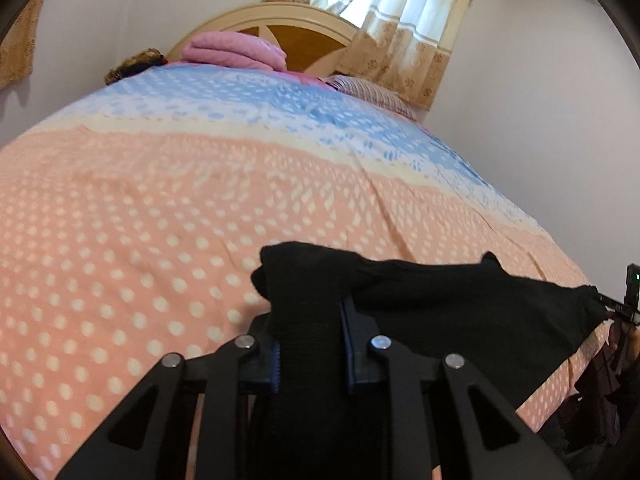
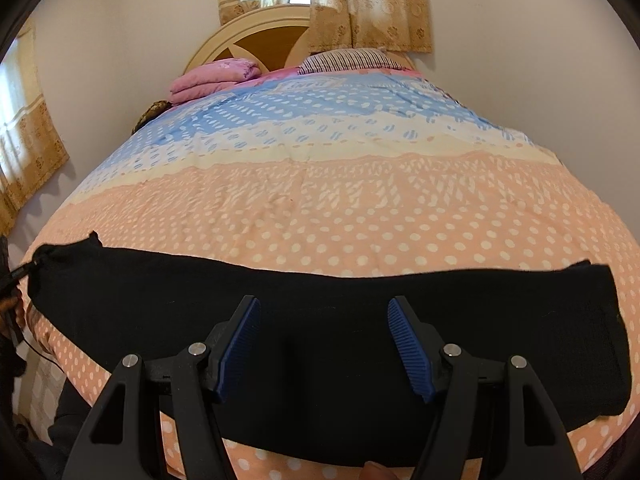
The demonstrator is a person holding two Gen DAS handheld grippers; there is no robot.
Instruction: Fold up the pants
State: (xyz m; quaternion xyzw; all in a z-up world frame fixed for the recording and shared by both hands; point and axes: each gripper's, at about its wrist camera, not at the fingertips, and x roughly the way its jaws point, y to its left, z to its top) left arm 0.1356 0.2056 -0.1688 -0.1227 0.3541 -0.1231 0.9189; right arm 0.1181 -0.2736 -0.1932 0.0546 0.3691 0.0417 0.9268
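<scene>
Left tool (image 1: 308, 344) clamped on black pants (image 2: 320, 344); right tool (image 2: 324, 344) agape above them.

No readable text anywhere — no labels, brands

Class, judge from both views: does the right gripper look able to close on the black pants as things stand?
Probably yes. The right gripper hangs open directly over the pants, which lie flat on the bedspread with nothing between pads and cloth. The left gripper already pinches a fold.
</scene>
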